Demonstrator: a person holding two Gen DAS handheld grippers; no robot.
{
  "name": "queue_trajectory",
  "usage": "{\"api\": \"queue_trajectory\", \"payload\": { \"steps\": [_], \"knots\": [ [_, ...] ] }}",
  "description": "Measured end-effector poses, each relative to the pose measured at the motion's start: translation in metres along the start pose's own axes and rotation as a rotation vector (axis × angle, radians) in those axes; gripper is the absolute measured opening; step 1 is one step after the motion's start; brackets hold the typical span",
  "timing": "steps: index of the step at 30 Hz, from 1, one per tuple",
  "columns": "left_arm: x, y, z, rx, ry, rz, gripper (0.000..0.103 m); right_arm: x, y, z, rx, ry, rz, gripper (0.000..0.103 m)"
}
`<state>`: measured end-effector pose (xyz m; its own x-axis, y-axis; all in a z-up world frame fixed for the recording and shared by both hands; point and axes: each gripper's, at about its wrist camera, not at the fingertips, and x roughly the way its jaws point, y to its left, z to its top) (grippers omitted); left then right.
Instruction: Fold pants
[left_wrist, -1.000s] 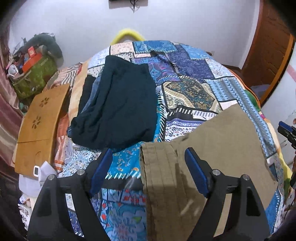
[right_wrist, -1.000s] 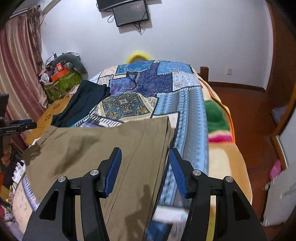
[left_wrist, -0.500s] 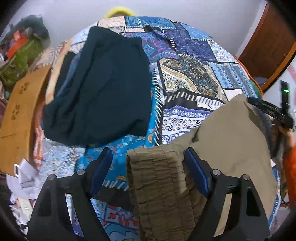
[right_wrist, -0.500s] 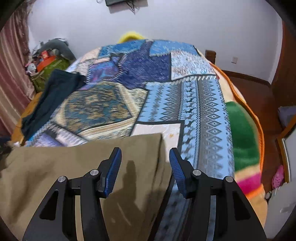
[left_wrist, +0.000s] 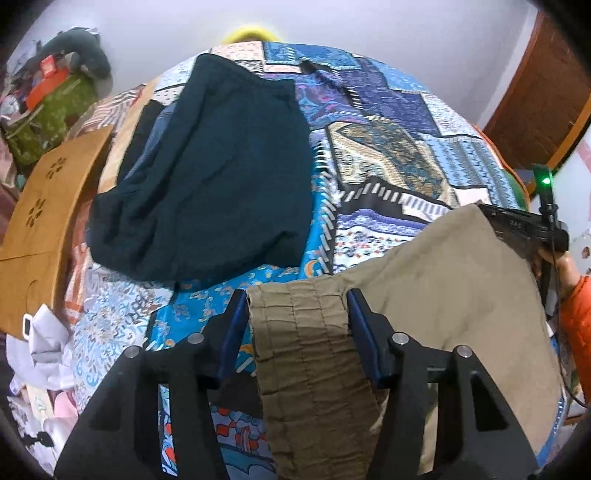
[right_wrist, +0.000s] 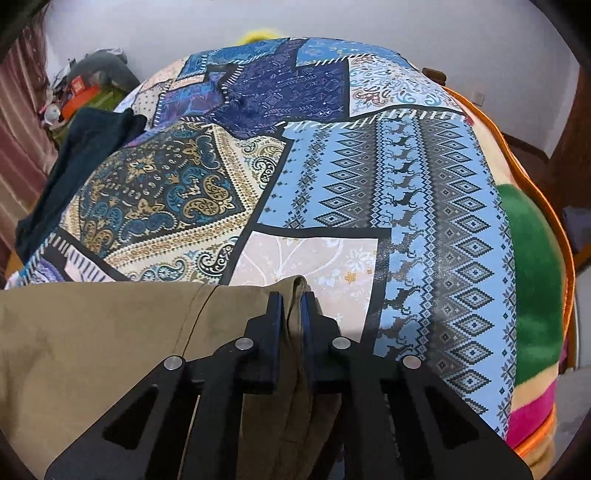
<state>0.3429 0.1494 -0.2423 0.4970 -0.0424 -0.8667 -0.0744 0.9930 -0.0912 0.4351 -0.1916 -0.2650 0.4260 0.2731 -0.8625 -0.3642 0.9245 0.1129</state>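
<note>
Olive-khaki pants (left_wrist: 436, 295) lie on the patchwork bedspread (left_wrist: 388, 155) at the near edge of the bed. My left gripper (left_wrist: 297, 314) is open, its blue-padded fingers on either side of the ribbed waistband (left_wrist: 306, 347). My right gripper (right_wrist: 291, 306) is shut on the far corner of the pants (right_wrist: 110, 332), the cloth bunched between its fingers. The right gripper's body also shows in the left wrist view (left_wrist: 524, 229) at the right end of the pants.
Dark teal clothes (left_wrist: 221, 177) lie on the bed's left half, also seen in the right wrist view (right_wrist: 70, 162). A wooden lap table (left_wrist: 40, 221) and cluttered bags (left_wrist: 48, 107) stand left of the bed. A green and pink blanket (right_wrist: 532, 280) hangs on the right side.
My right gripper has closed on the pants' corner; it was open before. My left gripper has moved in around the waistband, its jaws narrower but still open.
</note>
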Motion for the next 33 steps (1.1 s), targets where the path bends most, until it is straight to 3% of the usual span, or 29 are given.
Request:
{"api": "queue_trajectory", "payload": {
  "steps": [4,11,14,21,23,29,33],
  "knots": [
    [0.0,0.003,0.0,-0.022,0.003,-0.005,0.055,0.003,0.005,0.0,-0.025,0.007,-0.043,0.008],
    [-0.03,-0.021,0.005,0.126,-0.037,0.094,0.058,-0.019,0.008,0.01,-0.026,-0.007,-0.086,0.014],
    [-0.051,-0.027,0.01,0.138,-0.079,0.1,0.069,-0.053,0.006,0.013,0.023,-0.083,-0.026,0.019],
    [-0.091,-0.039,0.024,0.079,-0.151,-0.018,0.077,-0.136,0.043,0.018,-0.037,-0.234,0.097,0.039],
    [-0.094,-0.045,0.025,0.081,-0.146,-0.043,0.079,-0.154,0.059,0.014,-0.063,-0.258,0.142,0.05],
    [-0.076,-0.06,0.019,0.109,-0.055,-0.079,0.079,-0.156,0.106,-0.001,-0.121,-0.226,0.275,0.068],
    [-0.055,-0.065,0.01,0.122,0.015,-0.074,0.079,-0.135,0.134,-0.015,-0.172,-0.165,0.318,0.07]
  ]
}}
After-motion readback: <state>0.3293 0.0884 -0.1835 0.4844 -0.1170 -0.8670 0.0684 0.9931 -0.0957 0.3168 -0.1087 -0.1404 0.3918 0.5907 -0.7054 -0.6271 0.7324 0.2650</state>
